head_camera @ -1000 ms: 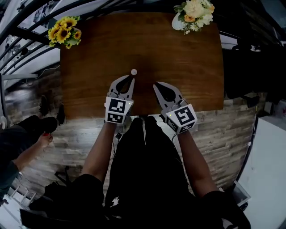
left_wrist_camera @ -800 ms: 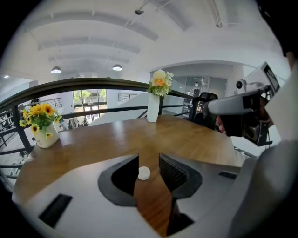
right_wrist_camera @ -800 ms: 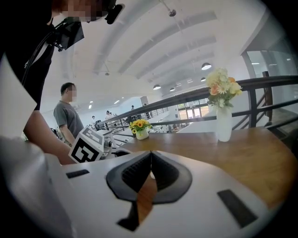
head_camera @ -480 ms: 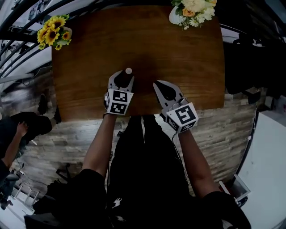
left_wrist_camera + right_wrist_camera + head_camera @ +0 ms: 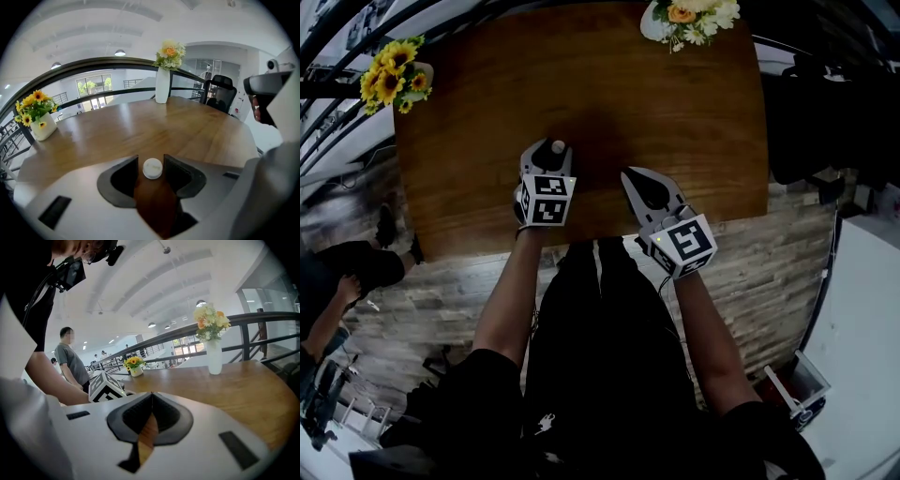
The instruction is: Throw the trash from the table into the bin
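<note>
The broad wooden table [image 5: 675,122] fills the upper half of the head view, its near edge just in front of the person in dark clothing [image 5: 600,356] who holds both tools over it. The right gripper [image 5: 630,176] lies tilted above the table near that edge, its jaws pressed together at the tips with nothing between them. The left gripper [image 5: 547,155], just beside it, points steeply down at the wood; its jaws have just been opening and stand spread wide. A vase of sunflowers [image 5: 391,82] stands at the far left corner and a pale bouquet [image 5: 687,16] at the far edge. A small white round cap [image 5: 152,168] lies flat on the table between the left jaw tips, ungripped.
</note>
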Tool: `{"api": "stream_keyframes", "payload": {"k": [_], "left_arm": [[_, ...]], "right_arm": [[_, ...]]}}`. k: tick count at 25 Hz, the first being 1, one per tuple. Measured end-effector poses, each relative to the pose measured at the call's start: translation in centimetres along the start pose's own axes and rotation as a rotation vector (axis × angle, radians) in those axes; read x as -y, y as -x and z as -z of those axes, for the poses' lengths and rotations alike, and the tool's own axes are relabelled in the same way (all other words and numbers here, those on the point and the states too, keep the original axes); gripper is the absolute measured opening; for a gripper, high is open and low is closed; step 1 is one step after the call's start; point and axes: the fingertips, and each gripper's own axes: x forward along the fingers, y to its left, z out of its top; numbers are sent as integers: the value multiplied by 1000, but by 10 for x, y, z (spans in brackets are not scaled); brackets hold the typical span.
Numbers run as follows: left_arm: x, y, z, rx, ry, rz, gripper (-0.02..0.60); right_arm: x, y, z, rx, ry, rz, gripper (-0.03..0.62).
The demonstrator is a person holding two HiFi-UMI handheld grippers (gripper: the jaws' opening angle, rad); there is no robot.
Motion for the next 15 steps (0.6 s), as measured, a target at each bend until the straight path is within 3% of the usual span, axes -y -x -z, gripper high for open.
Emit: {"api": "stream_keyframes", "payload": {"k": [6,15], "left_arm": [[1,-4,3,-35,4,3,157],[3,12,2,-15,-16,27,137]], "right_arm": [[1,7,-1,3,-6,12,12],[-8,14,-10,36,21,15,12]]}}
